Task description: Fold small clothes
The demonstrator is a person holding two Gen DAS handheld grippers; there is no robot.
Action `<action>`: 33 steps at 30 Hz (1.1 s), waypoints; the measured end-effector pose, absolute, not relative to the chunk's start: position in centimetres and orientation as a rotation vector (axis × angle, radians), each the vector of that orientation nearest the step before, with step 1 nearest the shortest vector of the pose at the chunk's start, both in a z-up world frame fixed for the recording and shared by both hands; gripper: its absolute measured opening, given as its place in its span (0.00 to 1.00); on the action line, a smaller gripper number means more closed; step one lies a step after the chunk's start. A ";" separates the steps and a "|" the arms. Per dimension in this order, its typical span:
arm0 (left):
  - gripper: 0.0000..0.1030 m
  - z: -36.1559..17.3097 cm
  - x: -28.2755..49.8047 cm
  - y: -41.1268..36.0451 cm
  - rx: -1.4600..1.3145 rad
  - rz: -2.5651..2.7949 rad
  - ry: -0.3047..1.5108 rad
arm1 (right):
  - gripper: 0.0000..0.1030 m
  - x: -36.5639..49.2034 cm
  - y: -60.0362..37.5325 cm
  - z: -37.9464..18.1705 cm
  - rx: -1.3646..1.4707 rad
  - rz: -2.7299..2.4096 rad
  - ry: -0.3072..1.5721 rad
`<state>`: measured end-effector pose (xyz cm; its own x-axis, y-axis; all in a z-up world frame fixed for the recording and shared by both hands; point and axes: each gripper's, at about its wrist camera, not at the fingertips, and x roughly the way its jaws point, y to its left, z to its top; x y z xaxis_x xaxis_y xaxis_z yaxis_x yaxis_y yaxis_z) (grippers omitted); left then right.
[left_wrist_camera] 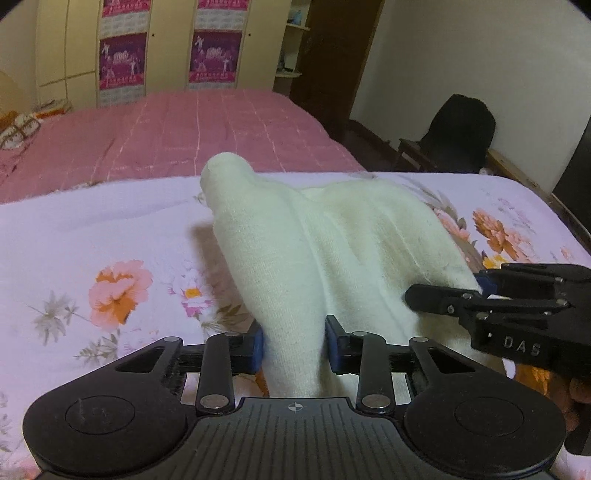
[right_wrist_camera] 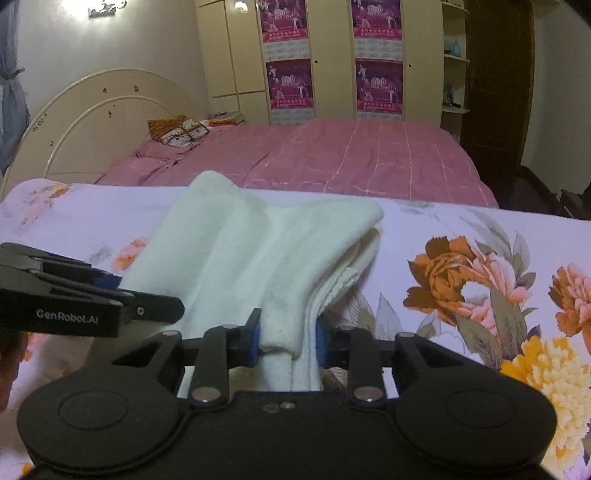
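Cloth, white, lies bunched on the floral sheet, its near end raised. Left gripper fingers pinch it at 6 o'clock; right gripper fingers clamp the same near edge, just beside, at 3 o'clock.

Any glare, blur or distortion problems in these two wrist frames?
Left wrist: fisheye bends the room edges, corners vignetted; white garment sharp, soft shadow on the floral sheet. Right wrist: wall lamp flares top left; garment and right gripper clear.
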<state>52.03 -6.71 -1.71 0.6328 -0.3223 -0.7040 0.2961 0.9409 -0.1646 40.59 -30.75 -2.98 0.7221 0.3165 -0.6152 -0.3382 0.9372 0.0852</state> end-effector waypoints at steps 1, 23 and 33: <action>0.32 -1.4 51.7 -6.5 -0.034 -0.353 0.806 | 0.26 40.6 -30.7 -2.6 -0.027 0.365 0.669; 0.32 3.1 41.4 11.3 0.068 -0.160 0.794 | 0.26 34.7 -13.9 0.7 -0.063 0.589 0.629; 0.40 -3.3 38.3 15.9 -0.043 -0.118 0.915 | 0.26 32.9 -9.0 -2.7 -0.044 0.629 0.736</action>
<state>38.32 15.93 -3.30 0.6041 -0.1200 -0.7878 0.0837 0.9927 -0.0871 32.94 -8.98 -2.67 0.5672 0.5202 -0.6385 -0.5499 0.8163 0.1766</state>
